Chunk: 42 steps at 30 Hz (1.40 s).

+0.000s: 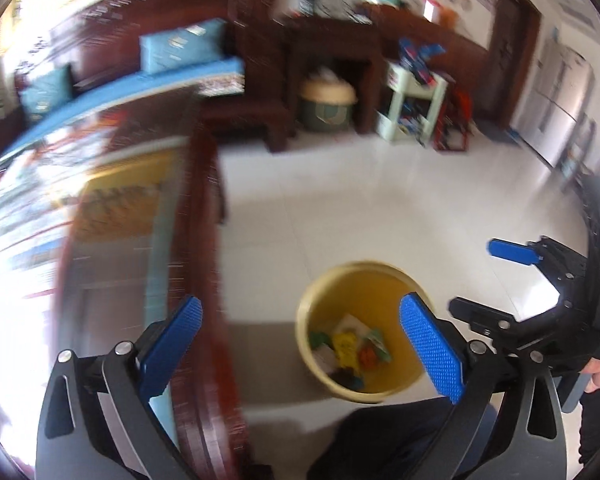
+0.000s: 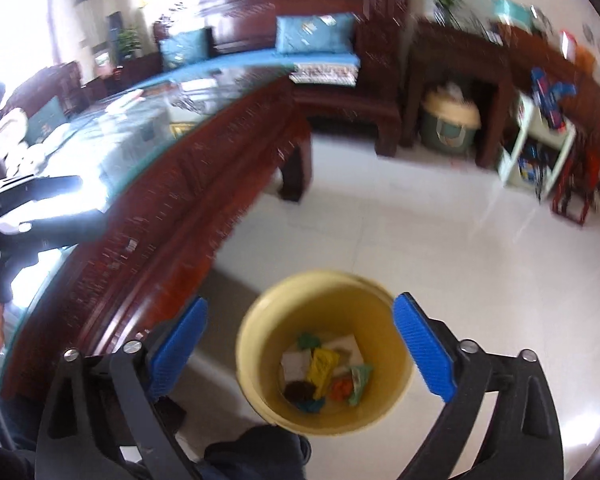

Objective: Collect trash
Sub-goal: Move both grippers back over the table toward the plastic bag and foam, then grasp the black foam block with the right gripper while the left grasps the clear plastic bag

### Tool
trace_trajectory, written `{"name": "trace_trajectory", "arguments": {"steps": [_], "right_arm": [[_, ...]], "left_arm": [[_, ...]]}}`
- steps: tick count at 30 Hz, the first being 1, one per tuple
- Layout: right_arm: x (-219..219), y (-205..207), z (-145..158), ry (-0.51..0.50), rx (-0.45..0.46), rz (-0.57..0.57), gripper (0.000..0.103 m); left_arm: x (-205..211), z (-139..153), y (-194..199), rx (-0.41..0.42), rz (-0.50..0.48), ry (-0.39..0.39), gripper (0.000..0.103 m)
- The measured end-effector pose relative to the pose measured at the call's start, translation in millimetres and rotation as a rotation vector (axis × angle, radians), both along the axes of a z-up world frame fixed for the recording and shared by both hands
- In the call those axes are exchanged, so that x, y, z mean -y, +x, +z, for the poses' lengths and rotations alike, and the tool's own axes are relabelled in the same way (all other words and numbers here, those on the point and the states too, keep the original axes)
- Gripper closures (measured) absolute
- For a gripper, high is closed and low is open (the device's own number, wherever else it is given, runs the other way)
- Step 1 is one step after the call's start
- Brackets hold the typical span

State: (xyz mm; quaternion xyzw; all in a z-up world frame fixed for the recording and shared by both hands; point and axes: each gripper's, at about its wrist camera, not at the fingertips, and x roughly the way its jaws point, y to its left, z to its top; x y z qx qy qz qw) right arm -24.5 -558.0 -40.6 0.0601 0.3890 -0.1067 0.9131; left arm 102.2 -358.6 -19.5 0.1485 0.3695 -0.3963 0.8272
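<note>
A yellow bin stands on the tiled floor beside the wooden table; it also shows in the right wrist view. Several pieces of trash lie inside it, wrappers in yellow, green, orange and white; they also show in the left wrist view. My left gripper is open and empty, between the table edge and the bin. My right gripper is open and empty, above the bin; it also shows at the right of the left wrist view.
A dark red wooden table with a glass top runs along the left. A sofa with blue cushions, a side table over a green basket and a white shelf stand behind. My knee is below.
</note>
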Motion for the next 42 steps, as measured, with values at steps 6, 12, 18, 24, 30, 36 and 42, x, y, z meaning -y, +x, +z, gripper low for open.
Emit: {"name": "trace_trajectory", "arguments": {"steps": [6,12,18,24,30,36,42], "right_arm": [[-81.8,28.3,39.5,-0.072,0.113,0.159,0.009],[-168.5,71.7,59.2,-0.071,0.173,0.329,0.009],[-249.2,115.4,62.5,-0.031,0.164,0.472,0.009],[-318.2,142.6,59.6,-0.005,0.157,0.573,0.009],[-343.6,167.7,48.5,0.032,0.113,0.621,0.009],[-346.8,189.8,36.0,0.043,0.079,0.64,0.009],[-351.5,215.3,27.1,0.074,0.058,0.66,0.009]], "left_arm": [[-100.3,28.2,13.5,0.1,0.208,-0.028,0.004],[-207.2,37.9,29.0,0.111,0.437,-0.054,0.004],[-295.7,39.3,47.5,0.117,0.645,-0.057,0.004],[-352.8,32.9,72.0,0.067,0.761,-0.087,0.004],[-372.0,18.7,108.2,0.068,0.84,-0.069,0.004],[-390.9,-0.2,139.3,0.016,0.907,-0.055,0.004],[-399.6,-9.7,165.9,0.003,0.944,-0.051,0.004]]}}
